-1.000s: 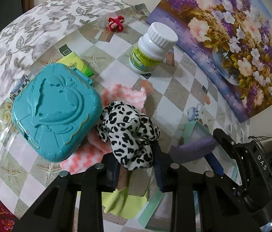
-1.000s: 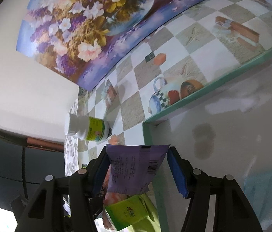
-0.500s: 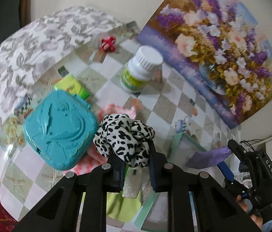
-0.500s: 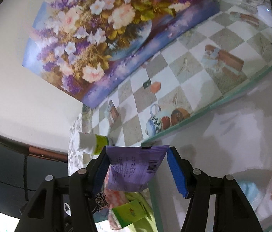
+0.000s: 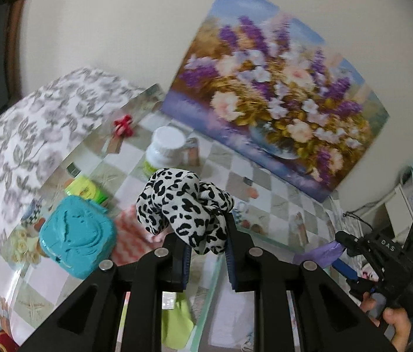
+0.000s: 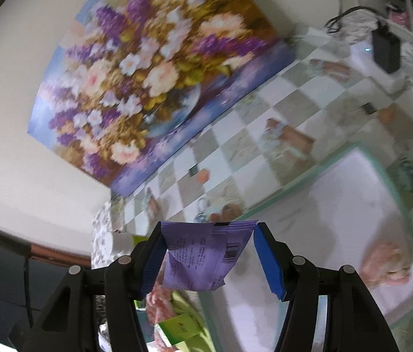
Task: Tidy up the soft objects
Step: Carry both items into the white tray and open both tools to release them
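Left hand-held gripper [image 5: 206, 252]: jaws drawn narrow and clamped on a leopard-print fabric scrunchie [image 5: 184, 209], which bunches up above the blue pads and hangs clear of the tabletop [image 5: 229, 173]; the jaws have just been closing, with the scrunchie between them. Below the scrunchie, on the checked tabletop covering, lie a pink-and-white zigzag cloth [image 5: 131, 236], a teal moulded plastic case [image 5: 78, 239] just beside the cloth toward the left edge, and a green packet [image 5: 84, 189] touching the case on its far side. A white-capped bottle [image 5: 163, 152] stands farther back, near the floral painting [image 5: 276, 111] that leans against the wall at the far edge; a small red bow [image 5: 124, 126] lies at the far left, next to the leaf-patterned cloth [image 5: 30, 135].

Right hand-held gripper [image 6: 209, 252]: jaws about half open, holding a purple sachet [image 6: 203, 256] stretched flat between the blue pads, barcode side facing the camera. It is held above the near left part of a shallow green-rimmed tray [image 6: 300, 179]. A pale pink soft item [image 6: 389, 265], possibly a plush toy though blurred, lies inside the tray toward its right side. A black adapter [image 6: 385, 48] sits at the far right corner.
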Action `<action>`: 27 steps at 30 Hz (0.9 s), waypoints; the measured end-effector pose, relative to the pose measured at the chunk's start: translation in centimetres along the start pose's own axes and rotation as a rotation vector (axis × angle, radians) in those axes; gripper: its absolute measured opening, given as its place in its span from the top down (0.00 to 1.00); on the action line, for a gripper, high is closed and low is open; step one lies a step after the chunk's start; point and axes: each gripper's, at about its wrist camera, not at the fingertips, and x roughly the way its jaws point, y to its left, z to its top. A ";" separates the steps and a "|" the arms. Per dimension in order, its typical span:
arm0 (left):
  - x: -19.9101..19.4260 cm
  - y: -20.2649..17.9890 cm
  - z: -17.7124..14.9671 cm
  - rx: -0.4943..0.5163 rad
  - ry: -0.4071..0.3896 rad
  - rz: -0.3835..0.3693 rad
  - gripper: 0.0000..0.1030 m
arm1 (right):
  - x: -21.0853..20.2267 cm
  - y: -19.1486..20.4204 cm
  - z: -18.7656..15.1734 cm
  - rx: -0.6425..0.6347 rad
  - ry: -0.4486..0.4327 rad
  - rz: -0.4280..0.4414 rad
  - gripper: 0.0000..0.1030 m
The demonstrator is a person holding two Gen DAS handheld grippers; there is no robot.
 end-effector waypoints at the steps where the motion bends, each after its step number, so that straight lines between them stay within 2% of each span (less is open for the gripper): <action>1: 0.0 -0.6 -0.2 0.018 0.000 -0.007 0.80 | -0.4 -0.3 0.2 0.000 -0.008 -0.017 0.39; 7: 0.9 -4.0 -2.7 0.125 0.047 -0.046 0.80 | -3.0 -1.9 1.2 -0.013 -0.064 -0.120 0.39; 13: 2.5 -8.2 -6.6 0.255 0.145 -0.096 0.80 | -4.6 -4.9 1.8 0.018 -0.100 -0.256 0.39; 17: 3.7 -9.9 -8.3 0.301 0.214 -0.110 0.80 | -5.0 -7.0 2.1 0.039 -0.097 -0.321 0.39; 22: 5.5 -11.4 -10.5 0.365 0.297 -0.092 0.80 | -4.7 -8.6 2.1 0.051 -0.072 -0.361 0.39; 27: 7.3 -11.6 -12.0 0.382 0.375 -0.067 0.79 | -3.2 -8.7 1.6 0.033 -0.014 -0.366 0.39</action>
